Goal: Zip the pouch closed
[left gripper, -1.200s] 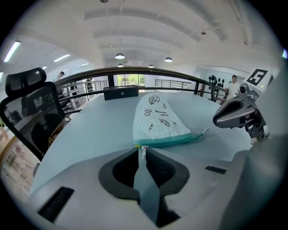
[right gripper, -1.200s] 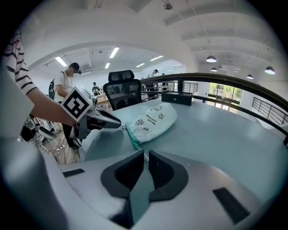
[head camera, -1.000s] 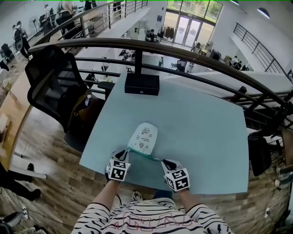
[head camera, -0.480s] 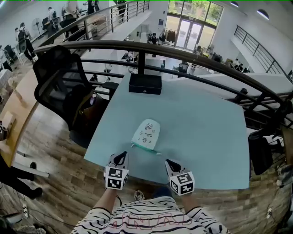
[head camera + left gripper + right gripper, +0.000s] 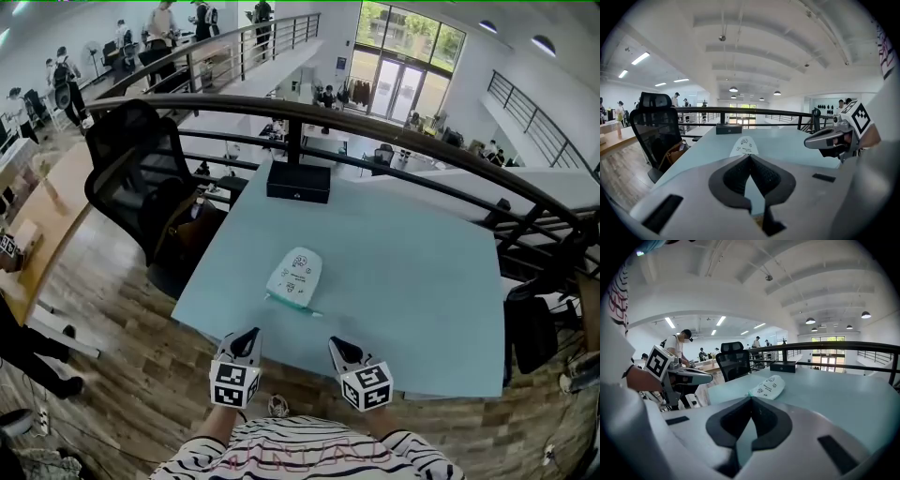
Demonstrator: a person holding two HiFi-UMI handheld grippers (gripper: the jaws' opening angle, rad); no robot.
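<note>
Pouch [image 5: 295, 277] lies flat near the front of the smooth pale-teal table [image 5: 412, 272]: soft, white, rounded, with a teal zip edge facing the person. The left gripper [image 5: 247, 337] and right gripper [image 5: 337, 347] hang clenched on nothing, clear of it. I can't tell if it's zipped; if not, one gripper needs to pin the fabric while the other pinches the pull.

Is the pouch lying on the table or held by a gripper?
The pouch lies flat on the table; left gripper and right gripper are shut, empty, apart from it.
</note>
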